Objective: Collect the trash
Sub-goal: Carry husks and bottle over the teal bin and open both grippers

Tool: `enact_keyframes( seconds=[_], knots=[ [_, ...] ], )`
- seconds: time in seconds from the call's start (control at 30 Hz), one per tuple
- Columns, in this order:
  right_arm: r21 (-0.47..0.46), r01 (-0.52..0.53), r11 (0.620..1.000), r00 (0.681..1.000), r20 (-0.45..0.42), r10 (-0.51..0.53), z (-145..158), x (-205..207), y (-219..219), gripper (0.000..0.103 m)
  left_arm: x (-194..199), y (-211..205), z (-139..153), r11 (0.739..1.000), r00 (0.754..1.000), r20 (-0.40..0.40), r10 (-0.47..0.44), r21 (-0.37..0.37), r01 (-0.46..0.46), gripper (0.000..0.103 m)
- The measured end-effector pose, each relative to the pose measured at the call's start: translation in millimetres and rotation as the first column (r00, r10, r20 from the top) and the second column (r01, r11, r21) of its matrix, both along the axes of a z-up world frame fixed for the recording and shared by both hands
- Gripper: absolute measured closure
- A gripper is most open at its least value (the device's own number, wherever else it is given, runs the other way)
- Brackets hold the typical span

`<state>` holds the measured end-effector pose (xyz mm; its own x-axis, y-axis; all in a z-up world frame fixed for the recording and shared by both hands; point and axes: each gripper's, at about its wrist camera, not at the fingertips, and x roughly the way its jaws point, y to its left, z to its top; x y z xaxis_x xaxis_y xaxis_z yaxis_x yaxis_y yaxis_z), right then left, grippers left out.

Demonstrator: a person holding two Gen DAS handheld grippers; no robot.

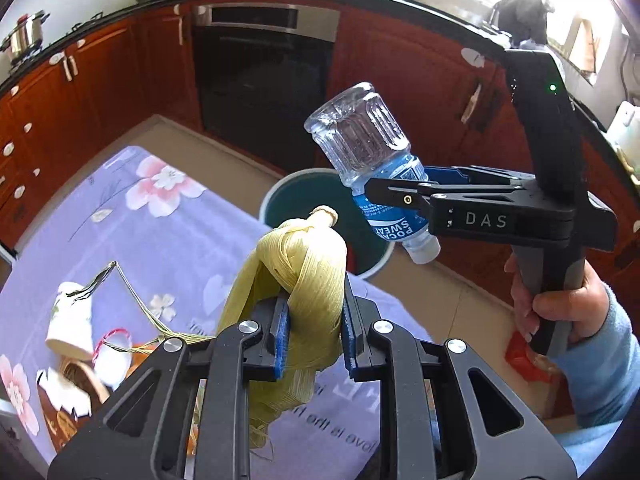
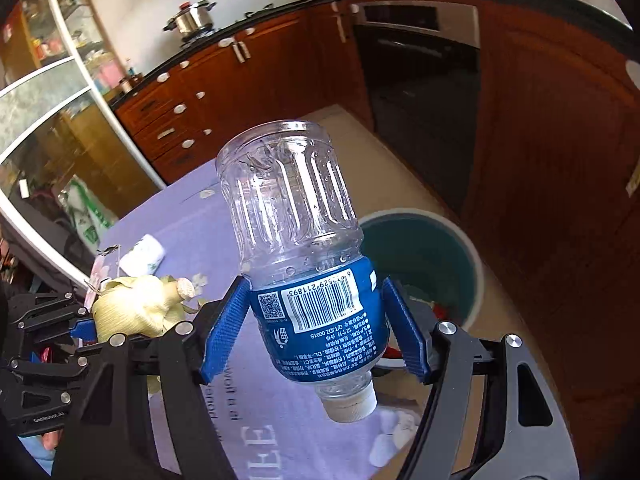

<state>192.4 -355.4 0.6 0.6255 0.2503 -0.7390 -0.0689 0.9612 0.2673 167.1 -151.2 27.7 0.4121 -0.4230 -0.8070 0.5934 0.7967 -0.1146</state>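
My left gripper (image 1: 314,312) is shut on a yellow corn husk (image 1: 304,276) and holds it above the table's edge. My right gripper (image 2: 316,316) is shut on an empty plastic bottle (image 2: 296,240) with a blue label, held upside down with its white cap lowest. In the left wrist view the bottle (image 1: 360,140) hangs over the near rim of the round bin (image 1: 320,200). The bin (image 2: 424,248), white rimmed and teal inside, stands on the floor beyond the table. The husk (image 2: 136,304) shows at the left in the right wrist view.
The table has a purple flowered cloth (image 1: 160,232). On it lie a tipped paper cup (image 1: 70,320), dry stalks and other scraps (image 1: 92,376). Wooden cabinets and a black oven (image 1: 260,80) stand behind the bin. A red wrapper (image 1: 524,356) lies on the floor.
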Motion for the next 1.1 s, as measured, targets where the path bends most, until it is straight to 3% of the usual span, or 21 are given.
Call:
enact_keyframes(
  seconds=[0.23, 0.53, 0.67, 0.8, 0.9, 1.1],
  knots=[
    [-0.009, 0.09, 0.996, 0.986, -0.143, -0.09, -48.8, 32.8, -55.3, 0.037, 58.2, -78.1, -42.8, 0.998, 0.992, -0.114, -0.049, 0.034, 0.053, 0.081],
    [0.007, 0.115, 0.993, 0.941, -0.322, -0.107, -112.1, 80.3, -72.3, 0.037, 126.1, -124.3, -108.3, 0.994, 0.969, -0.248, -0.006, 0.107, 0.034, 0.08],
    [0.006, 0.116, 0.993, 0.924, -0.367, -0.106, -129.8, 95.0, -70.5, 0.037, 140.2, -133.1, -122.0, 0.992, 0.964, -0.265, 0.003, 0.122, 0.03, 0.069],
    [0.014, 0.123, 0.992, 0.912, -0.395, -0.108, -142.8, 102.1, -70.3, 0.037, 143.8, -133.7, -121.4, 0.993, 0.97, -0.243, 0.007, 0.113, 0.022, 0.039],
    [0.041, 0.144, 0.989, 0.908, -0.402, -0.116, -146.4, 101.9, -78.8, 0.024, 144.0, -133.3, -117.6, 0.994, 0.972, -0.235, 0.016, 0.105, 0.009, 0.036],
    [0.018, 0.176, 0.984, 0.912, -0.38, -0.156, -135.4, 96.0, -79.5, 0.014, 134.1, -118.6, -107.4, 0.996, 0.969, -0.241, 0.042, 0.085, -0.022, 0.029]
  ],
)
